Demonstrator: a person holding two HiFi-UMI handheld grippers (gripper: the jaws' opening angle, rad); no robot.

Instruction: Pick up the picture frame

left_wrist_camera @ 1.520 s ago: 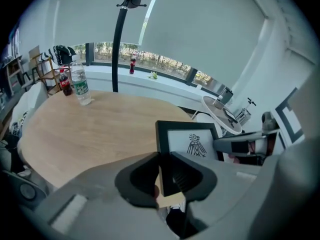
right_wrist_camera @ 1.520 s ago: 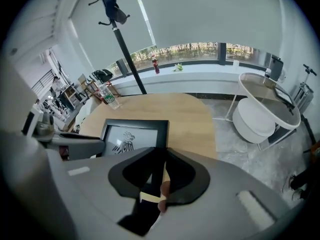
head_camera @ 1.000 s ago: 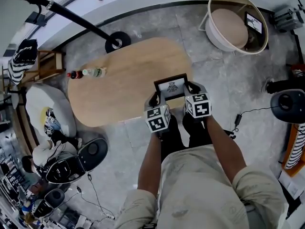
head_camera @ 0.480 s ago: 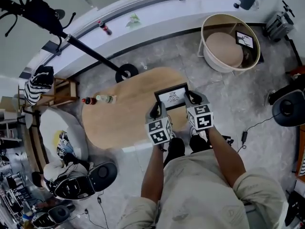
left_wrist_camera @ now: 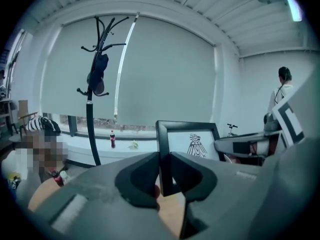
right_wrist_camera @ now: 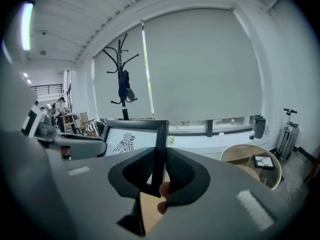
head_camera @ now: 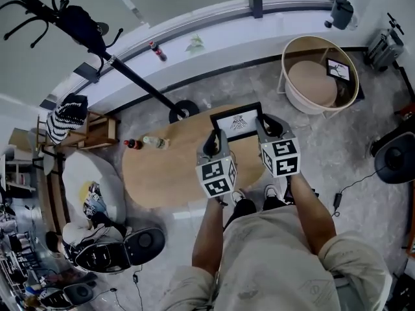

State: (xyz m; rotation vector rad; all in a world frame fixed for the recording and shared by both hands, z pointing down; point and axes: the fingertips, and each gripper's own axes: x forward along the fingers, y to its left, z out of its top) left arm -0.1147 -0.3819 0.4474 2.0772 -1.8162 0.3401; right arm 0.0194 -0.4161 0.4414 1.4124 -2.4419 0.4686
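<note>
The left gripper (head_camera: 211,142) is clenched on the left edge of the black rectangular picture frame with a white emblem print (head_camera: 237,122), which is held upright in the air over the oval light wooden desk (head_camera: 162,170), its right edge being grasped by the right gripper (head_camera: 267,126).

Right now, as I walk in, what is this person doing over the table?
The person has a gripper in each hand and holds a black picture frame between them. The left gripper is clamped on the frame's left edge and the right gripper on its right edge. The frame is held upright, off the wooden table. Two bottles lie on the table, to the left.
</note>
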